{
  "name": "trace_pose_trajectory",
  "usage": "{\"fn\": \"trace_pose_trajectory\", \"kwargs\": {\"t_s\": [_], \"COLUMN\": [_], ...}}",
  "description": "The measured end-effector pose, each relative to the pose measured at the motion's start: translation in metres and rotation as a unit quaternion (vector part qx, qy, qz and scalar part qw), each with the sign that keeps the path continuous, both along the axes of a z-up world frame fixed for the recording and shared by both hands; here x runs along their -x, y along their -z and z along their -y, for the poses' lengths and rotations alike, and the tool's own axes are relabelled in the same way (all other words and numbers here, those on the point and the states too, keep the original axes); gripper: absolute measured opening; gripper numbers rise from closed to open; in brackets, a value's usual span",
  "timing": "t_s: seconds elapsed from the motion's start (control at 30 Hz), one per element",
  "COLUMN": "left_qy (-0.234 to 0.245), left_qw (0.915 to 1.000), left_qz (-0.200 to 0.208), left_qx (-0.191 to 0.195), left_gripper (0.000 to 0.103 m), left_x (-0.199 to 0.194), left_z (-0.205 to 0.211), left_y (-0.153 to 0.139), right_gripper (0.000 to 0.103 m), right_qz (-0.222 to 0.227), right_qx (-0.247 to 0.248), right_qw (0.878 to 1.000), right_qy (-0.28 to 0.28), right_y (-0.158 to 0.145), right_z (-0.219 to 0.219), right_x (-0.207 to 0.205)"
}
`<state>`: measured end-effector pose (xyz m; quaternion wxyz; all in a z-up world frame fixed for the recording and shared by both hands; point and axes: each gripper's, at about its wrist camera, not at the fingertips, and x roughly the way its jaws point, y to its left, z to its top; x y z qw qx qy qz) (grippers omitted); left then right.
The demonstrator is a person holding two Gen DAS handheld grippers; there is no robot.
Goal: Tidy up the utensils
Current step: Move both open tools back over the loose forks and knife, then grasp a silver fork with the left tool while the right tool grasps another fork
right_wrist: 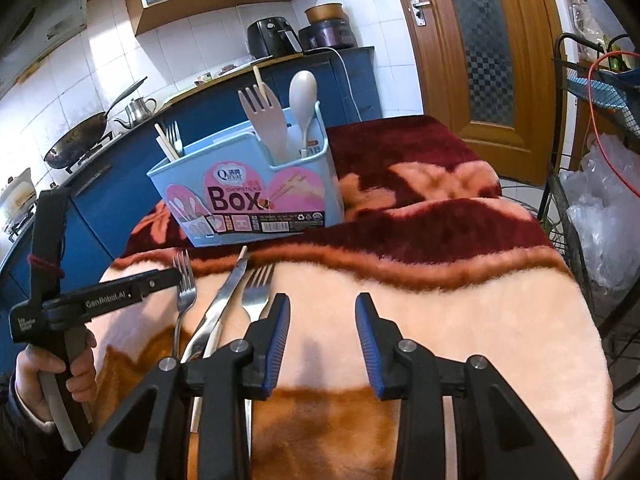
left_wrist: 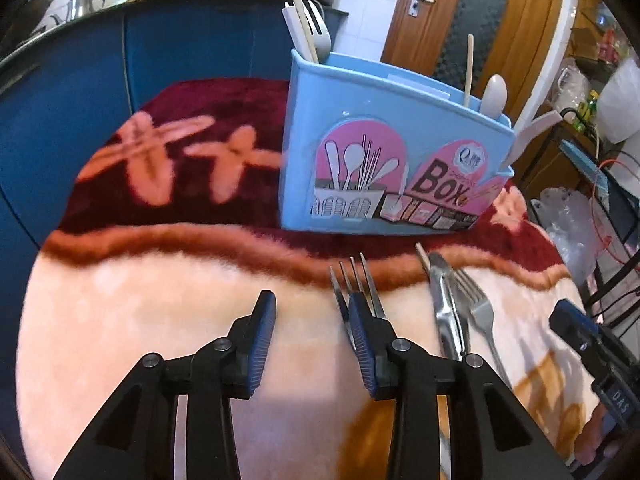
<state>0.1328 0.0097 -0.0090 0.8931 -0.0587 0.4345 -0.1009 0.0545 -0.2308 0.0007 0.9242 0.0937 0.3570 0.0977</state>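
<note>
Left gripper (left_wrist: 314, 312) jaws wide, holding nothing, low over blanket (left_wrist: 140, 320); its right finger (left_wrist: 362, 332) overlaps left fork (left_wrist: 358, 280) near tines

Right gripper (right_wrist: 322, 316) wide too, empty, hovering right of cutlery

I judge step: pick left fork with left gripper

Advice to self: shift right so neck sits between pads, press into plush, close slow

Knife (right_wrist: 228, 292) and second fork (right_wrist: 256, 292) lie touching, just right; keep clear

Blue chopstick box (left_wrist: 384, 148) far, already holding wooden fork, spoon, chopsticks
</note>
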Motion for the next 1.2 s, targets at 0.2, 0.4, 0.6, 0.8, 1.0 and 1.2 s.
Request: {"fn": "trace_pose_trajectory", "kwargs": {"t_s": [0.2,0.4,0.6,0.8,1.0,1.2], "left_qy": [0.015,0.034,0.057,0.060,0.049,0.028], "left_qw": [0.9994,0.9980,0.9927,0.9902,0.9927,0.9914], "left_qz": [-0.001,0.000,-0.006,-0.007,0.038,0.104], "left_qx": [0.032,0.053,0.106,0.126,0.103,0.075], "left_gripper": [0.039,0.035,0.015,0.011,0.005,0.003], "left_x": [-0.006,-0.009,-0.011,-0.011,0.000,0.015], "left_z": [0.000,0.004,0.004,0.004,0.002,-0.006], "left_y": [0.001,0.004,0.007,0.010,-0.006,-0.036], "right_gripper": [0.038,0.039,0.039,0.039,0.039,0.039], "right_qz": [-0.009,-0.016,-0.021,-0.023,-0.027,-0.031], "right_qx": [0.002,0.002,0.004,0.007,0.008,0.014], "right_qw": [1.000,1.000,1.000,1.000,1.000,0.999], "right_qy": [0.000,0.001,0.002,0.001,-0.009,-0.029], "right_y": [0.005,0.009,0.012,0.012,0.010,0.006], "right_z": [0.000,-0.002,-0.003,-0.004,-0.009,-0.018], "right_x": [-0.005,-0.008,-0.010,-0.011,-0.012,-0.016]}}
